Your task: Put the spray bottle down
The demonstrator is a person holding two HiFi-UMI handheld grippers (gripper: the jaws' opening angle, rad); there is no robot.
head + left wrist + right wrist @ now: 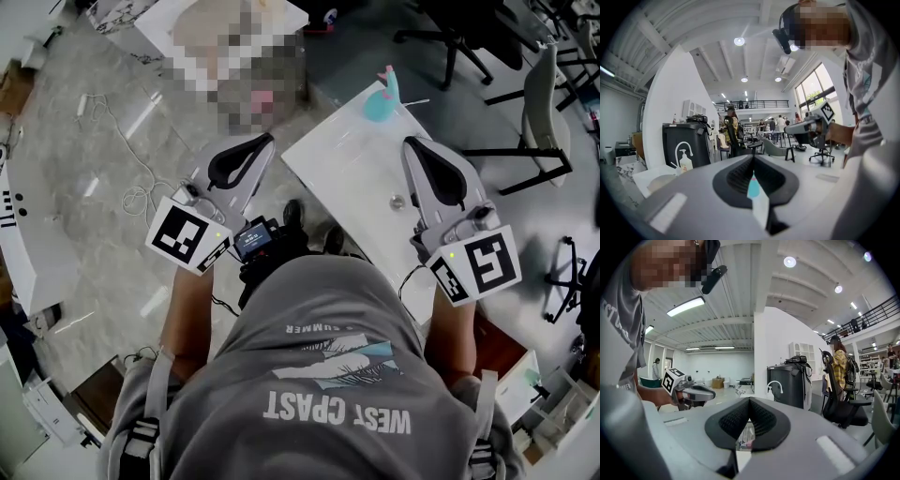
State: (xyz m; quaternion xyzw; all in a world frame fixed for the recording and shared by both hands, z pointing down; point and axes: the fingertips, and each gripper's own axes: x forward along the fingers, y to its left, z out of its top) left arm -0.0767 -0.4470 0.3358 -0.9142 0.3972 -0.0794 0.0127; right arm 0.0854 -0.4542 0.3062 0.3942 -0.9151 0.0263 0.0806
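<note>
Spray bottle [381,101] on white table [349,161]

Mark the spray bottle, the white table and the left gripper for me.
spray bottle [379,106], head view, teal body.
white table [342,164], head view, bare top.
left gripper [266,140], head view, tips of its jaws.
</note>
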